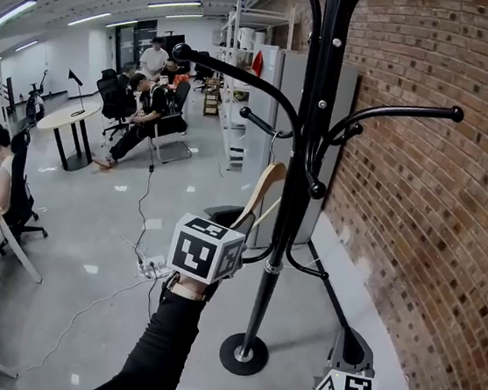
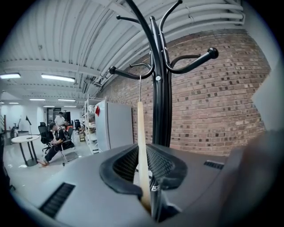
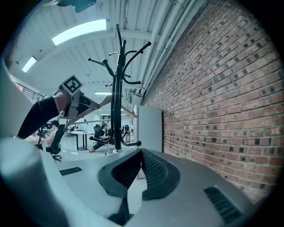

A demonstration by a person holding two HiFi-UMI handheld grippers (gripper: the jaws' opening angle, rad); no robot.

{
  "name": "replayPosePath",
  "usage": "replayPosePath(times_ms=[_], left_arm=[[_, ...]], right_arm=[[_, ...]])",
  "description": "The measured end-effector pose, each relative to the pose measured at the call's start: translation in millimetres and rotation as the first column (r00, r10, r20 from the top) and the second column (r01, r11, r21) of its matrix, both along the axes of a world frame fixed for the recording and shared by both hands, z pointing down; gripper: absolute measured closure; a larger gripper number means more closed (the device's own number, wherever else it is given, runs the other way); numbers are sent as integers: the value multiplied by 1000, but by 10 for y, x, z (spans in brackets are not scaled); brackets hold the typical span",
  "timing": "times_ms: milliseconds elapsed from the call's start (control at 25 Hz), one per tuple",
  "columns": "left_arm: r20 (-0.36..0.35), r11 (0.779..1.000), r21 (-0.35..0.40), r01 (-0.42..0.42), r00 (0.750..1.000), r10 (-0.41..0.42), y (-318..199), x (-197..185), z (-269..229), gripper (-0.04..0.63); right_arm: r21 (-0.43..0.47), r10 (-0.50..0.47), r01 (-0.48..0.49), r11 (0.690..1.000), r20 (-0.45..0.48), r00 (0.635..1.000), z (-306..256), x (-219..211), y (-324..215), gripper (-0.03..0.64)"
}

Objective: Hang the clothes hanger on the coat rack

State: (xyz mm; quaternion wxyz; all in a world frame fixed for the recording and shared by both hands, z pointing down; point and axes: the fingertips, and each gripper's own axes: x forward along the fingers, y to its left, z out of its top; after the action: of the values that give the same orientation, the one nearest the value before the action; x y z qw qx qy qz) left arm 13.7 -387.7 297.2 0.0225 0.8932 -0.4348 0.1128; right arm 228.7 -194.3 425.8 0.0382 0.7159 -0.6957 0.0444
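The black coat rack point(image 1: 302, 153) stands by the brick wall, its curved arms spreading above. My left gripper point(image 1: 236, 226) is raised beside the pole and is shut on a wooden clothes hanger point(image 1: 262, 192). In the left gripper view the hanger point(image 2: 141, 146) stands edge-on between the jaws. Its metal hook point(image 2: 140, 86) reaches up to a rack arm point(image 2: 128, 73); whether it rests on that arm I cannot tell. My right gripper point(image 1: 348, 357) hangs low at the right near the rack's base point(image 1: 244, 354). Its jaws point(image 3: 142, 153) meet with nothing between them.
The brick wall point(image 1: 436, 213) runs close along the right. A white cabinet point(image 1: 279, 88) and shelves stand behind the rack. Cables and a power strip point(image 1: 151, 267) lie on the floor to the left. People sit on chairs by a round table point(image 1: 68, 119) farther back.
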Motion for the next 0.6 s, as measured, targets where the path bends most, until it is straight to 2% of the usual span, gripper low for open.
replayPosePath(times_ms=[240, 320, 440, 600], left_arm=[[31, 999, 27, 23, 999, -24, 1, -99, 43, 537], [39, 997, 61, 40, 998, -42, -6, -129, 39, 537], [13, 992, 125, 34, 999, -35, 14, -126, -48, 537], [32, 984, 173, 30, 999, -36, 39, -143, -79, 537]], right_arm=[[3, -9, 9, 1000, 2, 1000, 20, -89, 22, 607], [5, -13, 13, 1000, 2, 1000, 21, -103, 15, 607], [7, -12, 12, 1000, 4, 1000, 24, -93, 18, 607], [8, -15, 15, 1000, 8, 1000, 32, -82, 23, 607]])
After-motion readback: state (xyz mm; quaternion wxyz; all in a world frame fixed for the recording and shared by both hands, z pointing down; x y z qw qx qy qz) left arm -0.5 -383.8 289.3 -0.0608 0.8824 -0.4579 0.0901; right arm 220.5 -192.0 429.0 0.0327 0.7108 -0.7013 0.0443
